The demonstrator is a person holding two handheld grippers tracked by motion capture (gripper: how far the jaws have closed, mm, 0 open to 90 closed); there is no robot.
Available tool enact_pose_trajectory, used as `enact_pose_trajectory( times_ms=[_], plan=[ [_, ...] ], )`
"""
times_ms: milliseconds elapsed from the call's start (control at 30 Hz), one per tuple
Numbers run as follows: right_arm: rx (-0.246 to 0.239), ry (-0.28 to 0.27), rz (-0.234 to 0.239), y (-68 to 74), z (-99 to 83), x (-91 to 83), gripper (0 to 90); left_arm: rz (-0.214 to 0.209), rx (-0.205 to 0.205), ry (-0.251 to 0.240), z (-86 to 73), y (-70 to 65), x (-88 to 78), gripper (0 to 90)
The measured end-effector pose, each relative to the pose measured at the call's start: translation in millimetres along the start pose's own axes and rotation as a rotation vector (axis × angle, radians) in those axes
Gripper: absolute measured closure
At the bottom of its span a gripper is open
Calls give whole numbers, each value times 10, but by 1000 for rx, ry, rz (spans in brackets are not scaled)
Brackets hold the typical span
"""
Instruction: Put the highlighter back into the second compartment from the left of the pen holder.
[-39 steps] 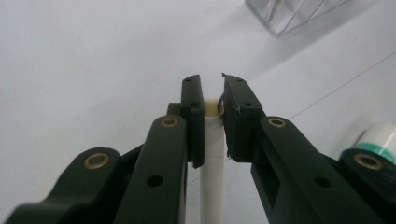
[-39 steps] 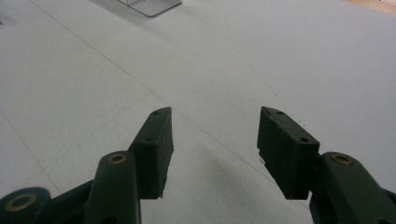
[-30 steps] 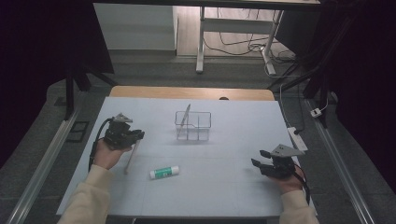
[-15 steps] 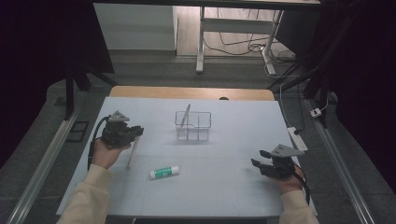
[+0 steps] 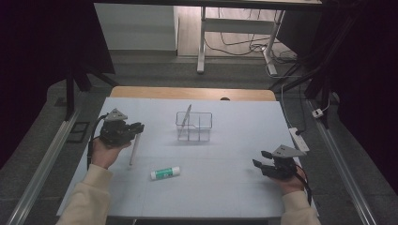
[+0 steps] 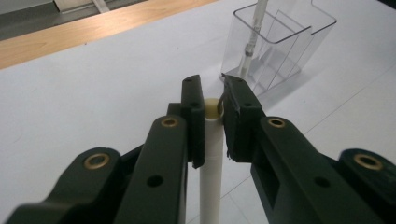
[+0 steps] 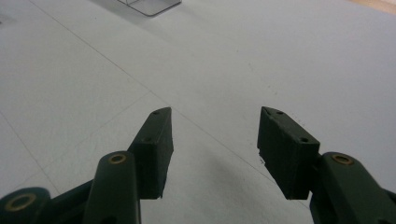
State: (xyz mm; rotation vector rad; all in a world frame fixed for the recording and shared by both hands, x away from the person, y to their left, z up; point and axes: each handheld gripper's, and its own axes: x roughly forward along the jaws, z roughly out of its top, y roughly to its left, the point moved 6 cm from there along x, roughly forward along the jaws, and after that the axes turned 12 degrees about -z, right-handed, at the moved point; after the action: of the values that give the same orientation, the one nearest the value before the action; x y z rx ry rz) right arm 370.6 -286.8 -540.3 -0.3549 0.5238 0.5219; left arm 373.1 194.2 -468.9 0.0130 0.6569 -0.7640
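Pen pinched in left gripper above the table

Left gripper [image 5: 136,127] pinched a white pen [image 6: 211,154] near its upper end, its jaws pressed against the barrel, which slanted down toward the white table [image 5: 234,187]. A clear divided holder [image 5: 194,126] stood beyond it at mid-table with one pen [image 5: 185,122] leaning inside. A green-and-white glue stick [image 5: 165,173] lay on the table nearer the person. The right gripper [image 5: 259,158] hung low at the table's right side, jaws spread wide with nothing between them.

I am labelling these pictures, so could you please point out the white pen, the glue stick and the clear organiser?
white pen [image 6: 211,154], left gripper view, on its barrel between the jaws
glue stick [image 5: 165,173], high view, on its green label
clear organiser [image 5: 204,126], high view, on its right wall
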Motion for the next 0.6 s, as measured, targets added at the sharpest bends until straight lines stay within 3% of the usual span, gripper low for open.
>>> enact_pose_trajectory(
  times_ms=[600],
  plan=[
    [1, 1, -4, -11, -3, -3, 446, -18, 7, -105, 254, -83, -6, 791]
  ],
)
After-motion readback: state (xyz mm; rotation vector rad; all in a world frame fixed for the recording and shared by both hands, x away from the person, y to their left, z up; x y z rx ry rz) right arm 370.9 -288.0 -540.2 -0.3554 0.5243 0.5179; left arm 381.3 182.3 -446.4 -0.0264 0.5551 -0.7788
